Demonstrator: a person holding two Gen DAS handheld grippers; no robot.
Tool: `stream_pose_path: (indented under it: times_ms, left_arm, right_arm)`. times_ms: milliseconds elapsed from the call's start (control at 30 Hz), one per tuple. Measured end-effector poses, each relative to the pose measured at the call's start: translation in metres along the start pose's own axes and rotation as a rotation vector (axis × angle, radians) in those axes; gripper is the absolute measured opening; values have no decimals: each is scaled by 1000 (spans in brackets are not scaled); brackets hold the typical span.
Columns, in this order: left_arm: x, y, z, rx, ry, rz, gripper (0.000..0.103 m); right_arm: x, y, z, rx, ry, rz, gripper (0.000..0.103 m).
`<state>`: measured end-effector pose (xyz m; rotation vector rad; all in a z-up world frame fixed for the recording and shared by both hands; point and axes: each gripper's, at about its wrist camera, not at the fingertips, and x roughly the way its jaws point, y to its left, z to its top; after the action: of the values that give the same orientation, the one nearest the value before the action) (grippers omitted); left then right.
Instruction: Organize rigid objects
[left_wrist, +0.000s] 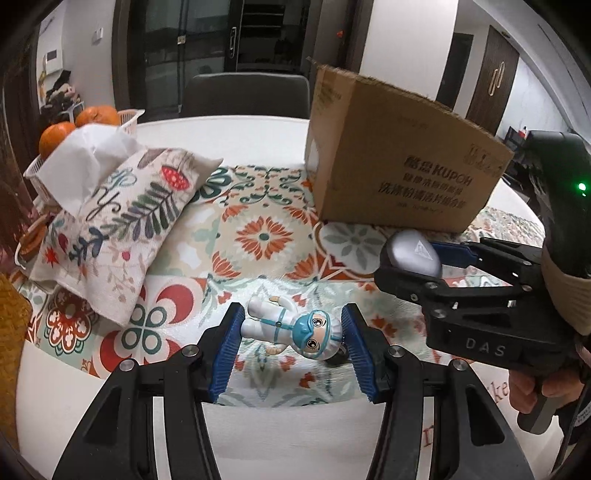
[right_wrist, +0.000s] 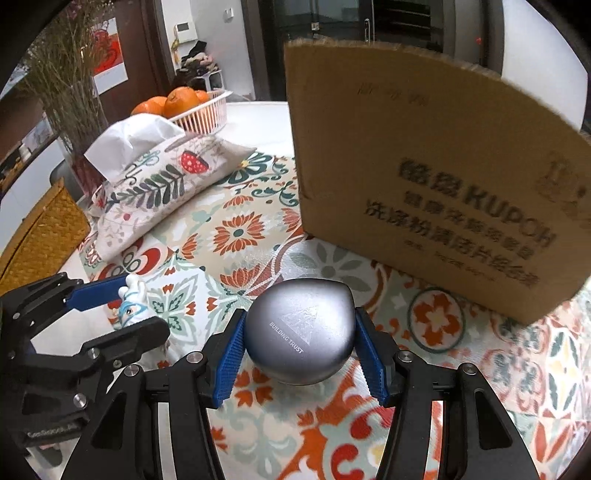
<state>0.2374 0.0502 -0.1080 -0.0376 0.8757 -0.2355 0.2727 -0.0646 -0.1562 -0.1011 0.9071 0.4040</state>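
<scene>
My left claw is clamped on the white toy figure, held above the patterned bench. My right claw grips the grey rounded case in front of the cardboard box.

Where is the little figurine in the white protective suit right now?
The figurine lies sideways between the left tongs, centre-bottom of the left wrist view, above the patterned tablecloth, left of the grey case in the right tongs.
</scene>
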Motion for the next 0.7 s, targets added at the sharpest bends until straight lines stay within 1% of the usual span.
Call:
stream_pose_path:
  times_ms: [133, 400, 700]
  left_arm:
    - [-8, -8, 5, 5, -23, -16, 53]
    - [-29, -27, 18, 29, -78, -51, 53]
    - [-55, -49, 38, 74, -147, -59, 53]
  right_arm:
    - [-20, 1, -1, 1, -27, -29, 57]
    - [-65, -9, -7, 54, -83, -110, 57]
    - [-107, -21, -8, 121, -156, -167, 57]
